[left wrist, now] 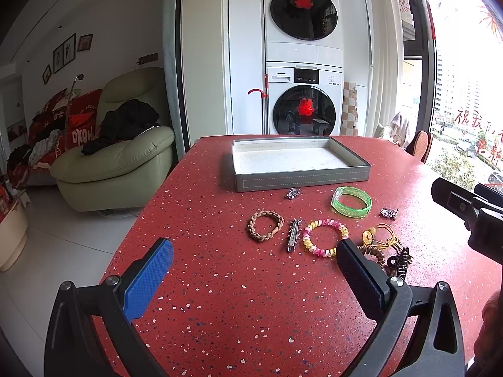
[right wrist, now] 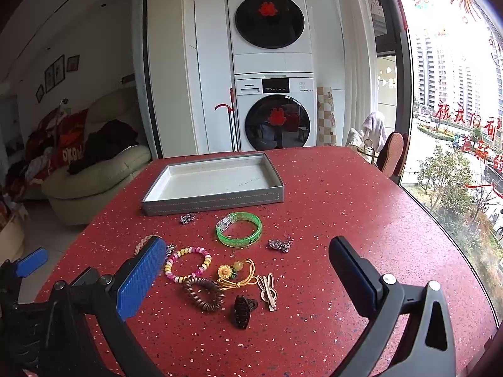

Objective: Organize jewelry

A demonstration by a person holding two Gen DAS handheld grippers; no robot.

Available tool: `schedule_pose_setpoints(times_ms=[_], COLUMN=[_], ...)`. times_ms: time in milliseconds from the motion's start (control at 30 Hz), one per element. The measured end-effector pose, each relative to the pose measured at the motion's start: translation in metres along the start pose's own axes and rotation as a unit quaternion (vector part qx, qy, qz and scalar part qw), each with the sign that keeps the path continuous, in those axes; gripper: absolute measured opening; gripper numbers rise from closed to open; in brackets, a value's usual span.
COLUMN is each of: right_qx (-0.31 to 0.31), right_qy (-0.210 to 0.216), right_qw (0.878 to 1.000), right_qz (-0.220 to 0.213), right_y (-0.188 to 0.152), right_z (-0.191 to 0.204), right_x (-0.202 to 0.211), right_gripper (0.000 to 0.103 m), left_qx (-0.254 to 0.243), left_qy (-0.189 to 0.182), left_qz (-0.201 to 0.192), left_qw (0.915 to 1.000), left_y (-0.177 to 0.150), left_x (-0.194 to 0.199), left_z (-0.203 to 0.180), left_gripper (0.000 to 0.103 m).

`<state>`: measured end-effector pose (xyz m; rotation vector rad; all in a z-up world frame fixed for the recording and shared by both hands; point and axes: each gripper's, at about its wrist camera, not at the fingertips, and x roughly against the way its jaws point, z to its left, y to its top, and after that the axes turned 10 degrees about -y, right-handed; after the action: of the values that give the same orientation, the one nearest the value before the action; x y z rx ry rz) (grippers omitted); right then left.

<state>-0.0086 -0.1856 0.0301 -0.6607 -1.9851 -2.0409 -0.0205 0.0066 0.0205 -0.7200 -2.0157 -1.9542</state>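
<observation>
Left wrist view, left gripper (left wrist: pixel 254 256) spread wide, empty, right gripper (right wrist: pixel 248 253) likewise, above scattered jewelry.

1. A shallow grey tray (right wrist: pixel 213 199), white-lined, is set flat on the red table.
2. A green bangle (right wrist: pixel 239 229), pink-yellow beaded bracelet (right wrist: pixel 187 264), brown coil tie (right wrist: pixel 203 293) and clips are scattered just before it.
</observation>
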Motion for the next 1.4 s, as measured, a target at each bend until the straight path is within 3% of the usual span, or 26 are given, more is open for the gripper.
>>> schedule_pose_setpoints(times_ms=[1400], right_qx=[0.002], right_qy=[0.006], right_qw=[1.0], right_qz=[0.013], right_y=[-0.0023], right_z=[0.0049], right_x=[-0.003], right_gripper=[0.103], left_qx=[0.014], left_qy=[0.001], left_qz=[0.025], left_qw=[0.9996], left_y=[-0.0007], left_x=[-0.0095], left_z=[0.0051], left_gripper=[0.103])
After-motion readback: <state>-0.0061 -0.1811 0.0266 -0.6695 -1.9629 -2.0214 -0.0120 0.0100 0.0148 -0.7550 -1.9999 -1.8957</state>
